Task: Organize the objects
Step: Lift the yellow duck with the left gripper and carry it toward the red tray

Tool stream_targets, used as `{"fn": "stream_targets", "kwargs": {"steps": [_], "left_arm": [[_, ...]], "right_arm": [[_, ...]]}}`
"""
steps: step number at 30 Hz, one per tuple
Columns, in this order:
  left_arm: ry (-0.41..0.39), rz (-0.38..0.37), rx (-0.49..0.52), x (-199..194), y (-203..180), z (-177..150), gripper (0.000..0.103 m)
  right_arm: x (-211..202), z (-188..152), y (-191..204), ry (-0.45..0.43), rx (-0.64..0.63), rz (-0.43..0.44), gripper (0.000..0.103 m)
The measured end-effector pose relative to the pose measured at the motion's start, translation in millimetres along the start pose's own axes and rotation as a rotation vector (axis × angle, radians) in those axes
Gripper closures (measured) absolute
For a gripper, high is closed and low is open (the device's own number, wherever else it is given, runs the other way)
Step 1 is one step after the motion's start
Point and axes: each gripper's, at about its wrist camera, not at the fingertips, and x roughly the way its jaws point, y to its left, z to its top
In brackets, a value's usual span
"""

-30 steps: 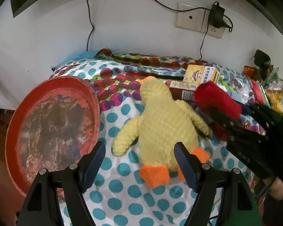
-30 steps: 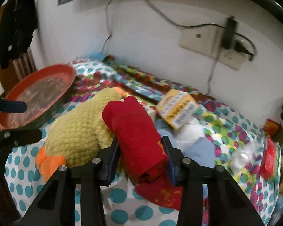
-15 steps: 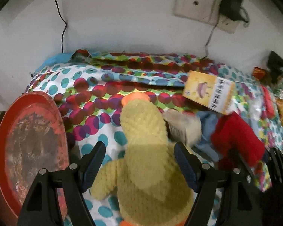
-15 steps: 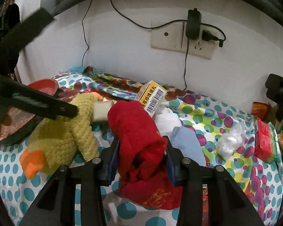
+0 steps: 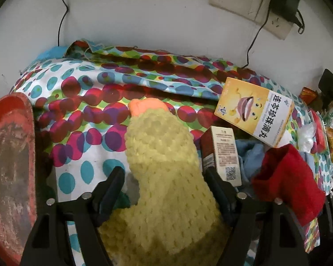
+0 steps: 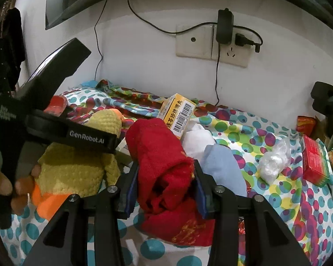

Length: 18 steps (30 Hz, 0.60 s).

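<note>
A yellow knitted plush duck (image 5: 164, 166) with an orange beak lies on the dotted cloth (image 5: 82, 102). My left gripper (image 5: 162, 177) straddles its neck and body, and its jaws are closing. The right pad touches the duck's side, while a small gap shows at the left pad. In the right wrist view the duck (image 6: 73, 170) sits under a left gripper finger (image 6: 88, 136). My right gripper (image 6: 165, 173) is shut on a rolled red cloth (image 6: 159, 155); its jaws are opening slightly, with the pads still against the cloth. The red cloth (image 5: 286, 181) also shows at the right of the left wrist view.
A worn red tray (image 5: 8, 166) stands at the left edge. A yellow box (image 5: 253, 113) and a small brown box (image 5: 224, 153) lie beside the duck. Blue cloth (image 6: 224, 168), white cloth (image 6: 195, 137), a plastic bag (image 6: 275, 159) and a red box (image 6: 315, 161) lie to the right. The wall is close behind.
My left gripper has come forward and down over the duck, from behind its feet to around its neck, and its jaws have narrowed. The right gripper still holds the red cloth in place.
</note>
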Motion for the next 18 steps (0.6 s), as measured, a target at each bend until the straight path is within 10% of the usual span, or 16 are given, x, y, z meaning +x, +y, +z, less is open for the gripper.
{"fn": "stream_targets", "kwargs": {"steps": [18], "left_arm": [[-0.145, 0.118, 0.135, -46, -39, -19, 0.054]], "right_arm": [[-1, -2, -6, 0.016, 0.016, -0.027, 0.059]]}}
